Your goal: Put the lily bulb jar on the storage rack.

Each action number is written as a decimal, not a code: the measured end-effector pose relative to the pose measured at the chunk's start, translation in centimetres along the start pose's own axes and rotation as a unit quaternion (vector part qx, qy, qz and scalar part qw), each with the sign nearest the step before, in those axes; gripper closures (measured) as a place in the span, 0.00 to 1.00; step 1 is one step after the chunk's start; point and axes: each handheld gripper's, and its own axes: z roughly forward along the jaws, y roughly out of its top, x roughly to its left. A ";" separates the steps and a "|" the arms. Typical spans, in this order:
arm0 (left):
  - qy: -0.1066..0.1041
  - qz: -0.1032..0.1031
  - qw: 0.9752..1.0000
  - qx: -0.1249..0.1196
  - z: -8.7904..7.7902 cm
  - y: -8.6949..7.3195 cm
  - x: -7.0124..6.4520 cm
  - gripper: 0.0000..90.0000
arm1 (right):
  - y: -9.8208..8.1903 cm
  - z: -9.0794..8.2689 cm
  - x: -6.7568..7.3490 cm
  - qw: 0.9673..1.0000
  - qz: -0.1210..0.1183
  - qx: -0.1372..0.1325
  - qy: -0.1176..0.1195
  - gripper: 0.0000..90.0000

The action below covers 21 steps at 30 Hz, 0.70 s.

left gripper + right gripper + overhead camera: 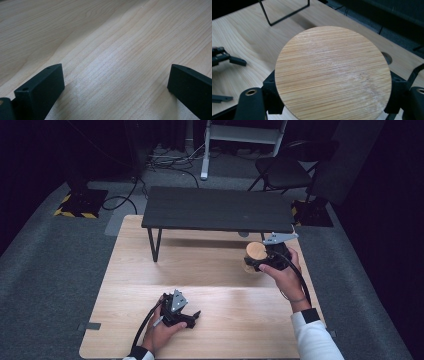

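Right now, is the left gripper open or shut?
Open. The left gripper has its two black jaws standing wide apart, with bare wooden table between them.

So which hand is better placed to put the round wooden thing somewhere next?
The right: its gripper is already shut on the wooden disc, near the black shelf. The left gripper is open, low over the table.

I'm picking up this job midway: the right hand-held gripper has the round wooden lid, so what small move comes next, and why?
Probably carry the wooden lid toward the black shelf: the right hand-held gripper grips it above the table, close beside that shelf.
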 end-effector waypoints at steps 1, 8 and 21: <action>0.000 0.000 1.000 0.000 0.0 0.0 0.0 0.01 | 0.4 -0.1 -0.1 1.000 -0.001 -0.002 0.002 0.27; 0.000 0.000 1.000 0.001 0.0 0.0 0.0 0.01 | 3.7 -0.9 -0.4 1.000 -0.010 -0.006 0.004 0.27; -0.001 0.001 1.000 0.001 0.0 0.0 0.0 0.01 | 8.6 -0.8 -2.0 1.000 0.002 -0.009 0.021 0.27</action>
